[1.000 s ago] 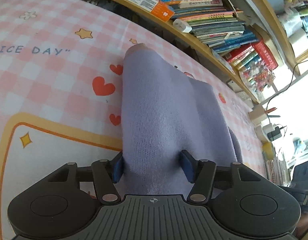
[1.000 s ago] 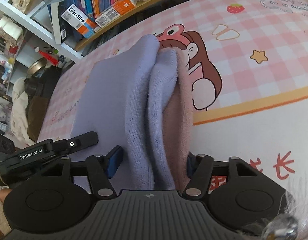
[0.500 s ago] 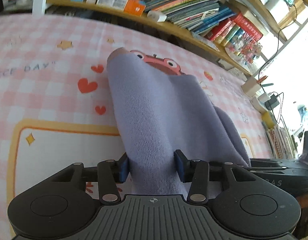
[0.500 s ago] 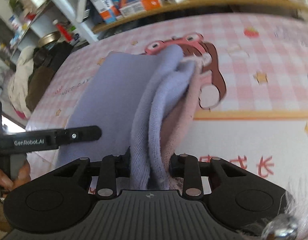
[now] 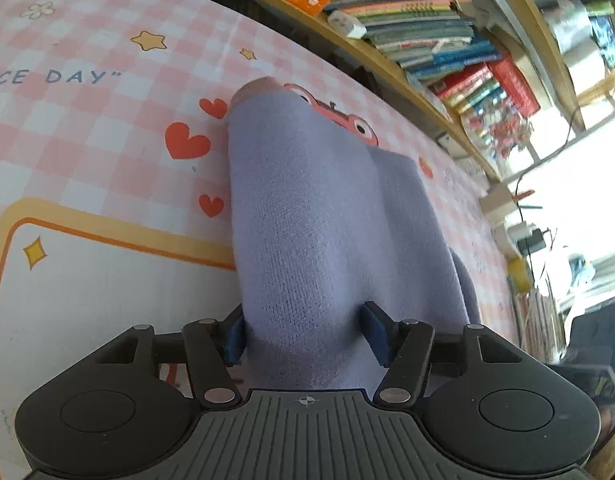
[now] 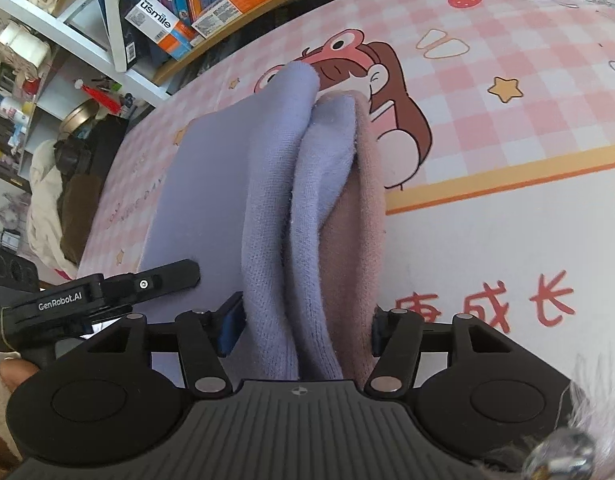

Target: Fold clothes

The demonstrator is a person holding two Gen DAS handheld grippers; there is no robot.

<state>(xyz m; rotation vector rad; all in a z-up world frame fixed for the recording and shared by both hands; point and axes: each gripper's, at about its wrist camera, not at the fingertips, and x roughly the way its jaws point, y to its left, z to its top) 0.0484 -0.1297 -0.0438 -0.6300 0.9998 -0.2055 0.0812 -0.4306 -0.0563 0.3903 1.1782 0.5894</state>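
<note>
Lavender knit garment with dusty-pink inner layer (image 6: 307, 200) draped over pink checked cartoon-print cover (image 6: 507, 92), near end lifted. Left hand-held gripper (image 5: 303, 332) clamps single lavender fold between blue pads. Right hand-held gripper (image 6: 303, 324) pinches bunched lavender and pink layers. Wooden bookshelf with stacked books (image 5: 419, 28) beyond cover's far edge.

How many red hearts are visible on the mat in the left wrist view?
3: small heart near the purple garment's top, big heart below it, small heart lower. The garment may hide others.
</note>
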